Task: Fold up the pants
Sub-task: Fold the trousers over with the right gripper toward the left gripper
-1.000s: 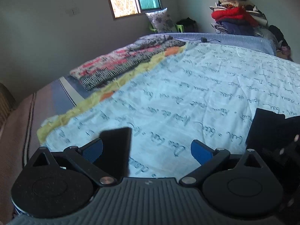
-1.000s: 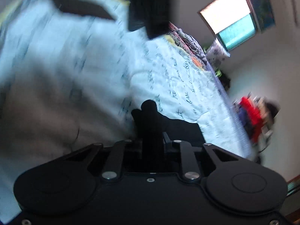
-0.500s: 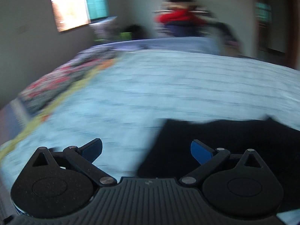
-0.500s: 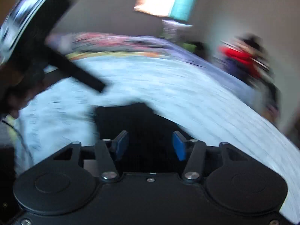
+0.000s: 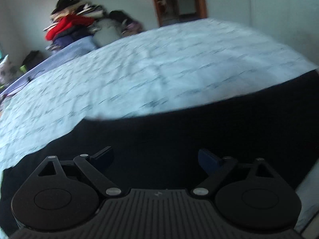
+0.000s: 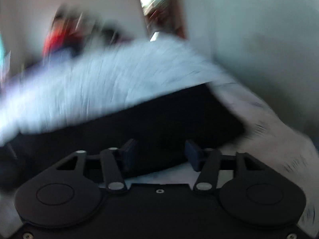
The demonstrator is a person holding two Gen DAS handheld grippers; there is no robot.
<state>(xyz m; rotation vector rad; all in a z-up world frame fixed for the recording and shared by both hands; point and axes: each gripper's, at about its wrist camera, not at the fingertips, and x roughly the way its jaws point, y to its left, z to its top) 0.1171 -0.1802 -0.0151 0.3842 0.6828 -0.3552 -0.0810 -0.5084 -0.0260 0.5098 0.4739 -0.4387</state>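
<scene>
A pale blue bedsheet [image 5: 159, 69] printed with script covers the bed, and the black pants [image 5: 179, 131] lie flat across its near part. A heap of clothes [image 5: 69, 27] is piled by the far wall. The left gripper [image 5: 155, 158] points level and low over the pants, jaws spread wide, holding nothing. The right gripper [image 6: 160, 152], blurred, hangs above the pants' near edge, jaws parted and empty.

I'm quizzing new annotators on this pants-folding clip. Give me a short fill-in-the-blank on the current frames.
1. The pants lying on the bedsheet are ____ in colour.
2. The left gripper has its jaws ____.
3. The right gripper grips ____.
4. The brightest garment in the clothes pile is ____.

Missing words: black; open; nothing; red
</scene>
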